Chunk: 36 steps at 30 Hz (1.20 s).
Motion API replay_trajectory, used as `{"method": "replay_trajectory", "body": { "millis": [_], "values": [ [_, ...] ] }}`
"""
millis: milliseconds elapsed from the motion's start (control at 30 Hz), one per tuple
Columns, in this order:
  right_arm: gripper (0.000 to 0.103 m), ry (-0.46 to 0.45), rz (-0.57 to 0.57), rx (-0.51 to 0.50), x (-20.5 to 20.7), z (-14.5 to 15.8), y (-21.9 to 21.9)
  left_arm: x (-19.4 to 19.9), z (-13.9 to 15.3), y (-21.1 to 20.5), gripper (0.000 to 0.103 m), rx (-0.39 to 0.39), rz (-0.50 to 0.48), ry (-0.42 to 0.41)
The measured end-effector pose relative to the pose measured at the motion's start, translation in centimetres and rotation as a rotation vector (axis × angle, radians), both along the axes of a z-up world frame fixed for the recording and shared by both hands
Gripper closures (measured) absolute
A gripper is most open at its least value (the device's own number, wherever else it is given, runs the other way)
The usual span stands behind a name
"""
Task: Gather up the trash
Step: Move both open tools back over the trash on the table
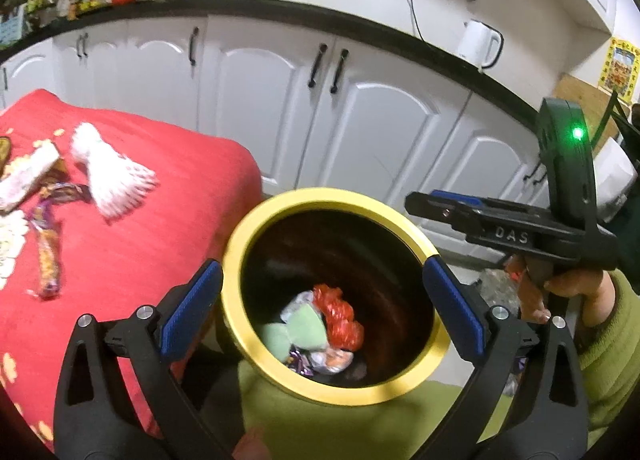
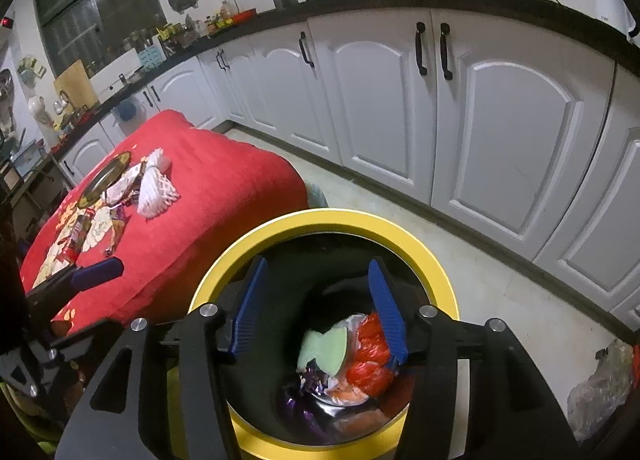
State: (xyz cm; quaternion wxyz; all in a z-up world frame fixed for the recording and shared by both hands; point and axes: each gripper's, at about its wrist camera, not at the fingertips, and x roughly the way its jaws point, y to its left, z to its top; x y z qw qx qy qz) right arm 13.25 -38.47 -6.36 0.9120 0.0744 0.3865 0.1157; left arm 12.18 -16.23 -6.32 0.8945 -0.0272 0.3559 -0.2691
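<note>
A yellow-rimmed dark bin (image 1: 256,227) (image 2: 224,280) stands beside the red-clothed table (image 1: 160,227) (image 2: 224,187). Inside lie a red plastic bag (image 1: 340,316) (image 2: 370,356), a pale green sponge piece (image 1: 296,330) (image 2: 322,348) and several wrappers. My left gripper (image 1: 320,304) is open and empty above the bin, fingers either side of the rim. My right gripper (image 2: 320,308) is open and empty over the bin mouth; it shows from the side in the left wrist view (image 1: 440,211). On the table lie a white foam net (image 1: 108,175) (image 2: 156,187), a purple wrapper (image 1: 50,248) and other wrappers (image 2: 80,232).
White kitchen cabinets (image 1: 280,99) (image 2: 480,119) under a black counter run behind the bin. A white kettle (image 1: 480,43) stands on the counter. A clear plastic bag (image 2: 600,384) lies on the floor at the right. My green sleeve (image 1: 612,340) is at the right.
</note>
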Motion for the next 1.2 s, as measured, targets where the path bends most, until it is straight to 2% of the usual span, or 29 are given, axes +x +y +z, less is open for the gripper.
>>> {"method": "replay_trajectory", "body": {
  "millis": [333,600,1200],
  "values": [
    [0.051,-0.07,0.02,0.008,-0.6,2.0,1.9,-0.3,2.6,3.6,0.011,0.012,0.129,-0.094],
    [0.051,-0.134,0.093,0.019,-1.1,3.9,5.4,-0.7,4.8,7.2,0.011,0.018,0.23,-0.161],
    [0.05,-0.175,0.285,0.009,-0.9,6.1,14.0,-1.2,7.5,16.4,0.011,0.033,0.447,-0.208]
  ]
}}
